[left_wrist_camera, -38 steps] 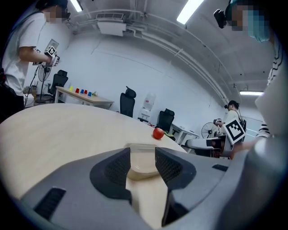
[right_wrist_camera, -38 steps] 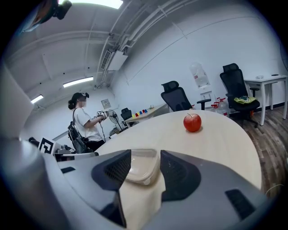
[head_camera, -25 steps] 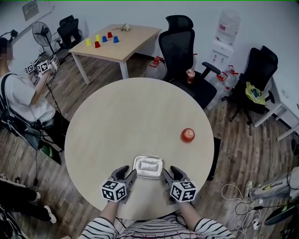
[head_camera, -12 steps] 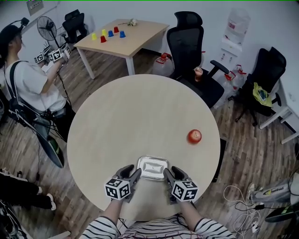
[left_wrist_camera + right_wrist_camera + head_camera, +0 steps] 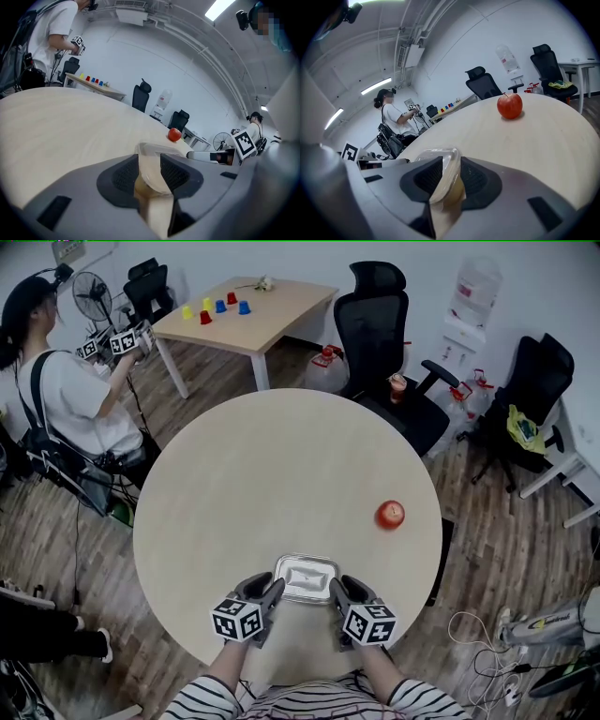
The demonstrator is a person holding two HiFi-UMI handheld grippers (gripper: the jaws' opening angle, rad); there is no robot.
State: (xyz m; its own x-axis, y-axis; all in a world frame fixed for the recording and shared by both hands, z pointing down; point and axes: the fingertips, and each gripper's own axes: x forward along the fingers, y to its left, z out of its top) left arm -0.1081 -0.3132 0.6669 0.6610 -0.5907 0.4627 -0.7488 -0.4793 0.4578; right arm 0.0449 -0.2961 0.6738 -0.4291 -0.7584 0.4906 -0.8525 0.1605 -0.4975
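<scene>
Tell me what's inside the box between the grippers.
Nothing shows inside the box, which looks pale and translucent in the head view; glare on its top could hide small contents. The left gripper and right gripper pinch its ends, and their views show only its rim.

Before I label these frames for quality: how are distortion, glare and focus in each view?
Head view: evenly lit, sharp, sheen on the clear rectangular plastic container. Left gripper view: fisheye curves the round pale wooden table, corners black. Right gripper view: round red apple sharp, ceiling lamps blown out.
</scene>
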